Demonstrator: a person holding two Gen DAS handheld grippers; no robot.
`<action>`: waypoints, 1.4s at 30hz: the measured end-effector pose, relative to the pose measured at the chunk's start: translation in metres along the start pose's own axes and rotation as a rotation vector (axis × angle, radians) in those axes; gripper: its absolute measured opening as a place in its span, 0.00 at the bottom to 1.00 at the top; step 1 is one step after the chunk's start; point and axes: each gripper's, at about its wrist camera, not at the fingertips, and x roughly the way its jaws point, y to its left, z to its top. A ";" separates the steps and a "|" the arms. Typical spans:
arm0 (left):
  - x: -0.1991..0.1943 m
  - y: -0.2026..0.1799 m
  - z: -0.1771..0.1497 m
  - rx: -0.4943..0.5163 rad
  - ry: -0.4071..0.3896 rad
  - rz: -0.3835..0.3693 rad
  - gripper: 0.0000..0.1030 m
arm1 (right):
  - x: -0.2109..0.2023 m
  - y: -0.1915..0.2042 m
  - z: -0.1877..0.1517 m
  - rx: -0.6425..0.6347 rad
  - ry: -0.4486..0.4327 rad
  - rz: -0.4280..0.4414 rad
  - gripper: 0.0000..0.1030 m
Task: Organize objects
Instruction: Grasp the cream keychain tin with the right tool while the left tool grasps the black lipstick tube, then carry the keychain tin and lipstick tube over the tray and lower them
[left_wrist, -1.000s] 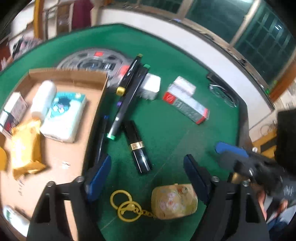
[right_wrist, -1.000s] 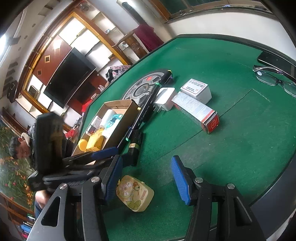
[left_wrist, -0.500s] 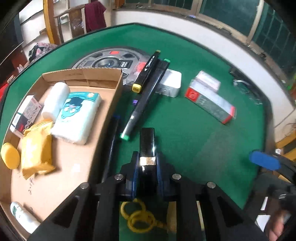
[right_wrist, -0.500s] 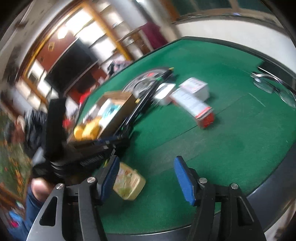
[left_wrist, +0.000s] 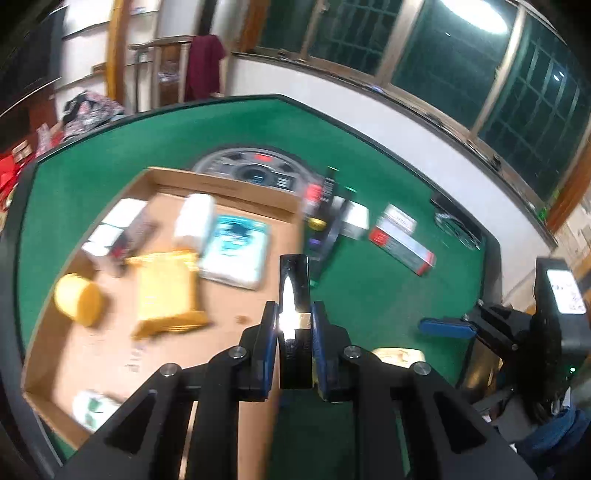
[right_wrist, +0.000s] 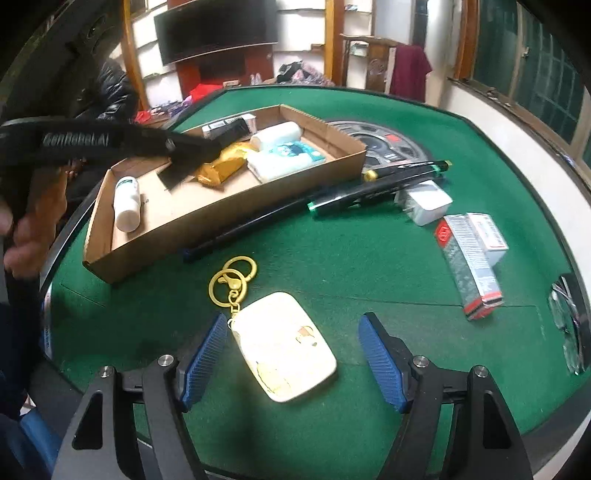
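Note:
My left gripper (left_wrist: 294, 317) is shut on a black tube with a gold band (left_wrist: 293, 291) and holds it above the right edge of the cardboard tray (left_wrist: 236, 186). In the right wrist view the left gripper (right_wrist: 177, 147) reaches over the tray (right_wrist: 236, 218). My right gripper (right_wrist: 291, 354) is open, its blue pads either side of a cream case (right_wrist: 284, 354) with a yellow key ring (right_wrist: 232, 275), low over the green table.
The tray holds a yellow packet (right_wrist: 221, 168), tissue pack (right_wrist: 284, 158), white bottle (right_wrist: 126, 203) and small boxes. Beside it lie black markers (right_wrist: 373, 188), a white charger (right_wrist: 424, 201), a red-ended box (right_wrist: 467, 266) and glasses (right_wrist: 569, 325).
My left gripper closed on the black tube, lifted it off the table and carried it left over the tray. My right gripper turned and moved over the cream case.

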 end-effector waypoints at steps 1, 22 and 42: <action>-0.004 0.010 0.001 -0.021 -0.009 0.020 0.17 | 0.004 0.002 0.001 -0.008 0.014 0.013 0.76; -0.012 0.086 -0.005 -0.178 -0.034 0.097 0.17 | -0.040 0.008 0.014 0.255 -0.123 0.121 0.49; -0.009 0.095 -0.011 -0.113 -0.041 0.291 0.17 | 0.013 0.085 0.099 0.253 -0.188 0.097 0.49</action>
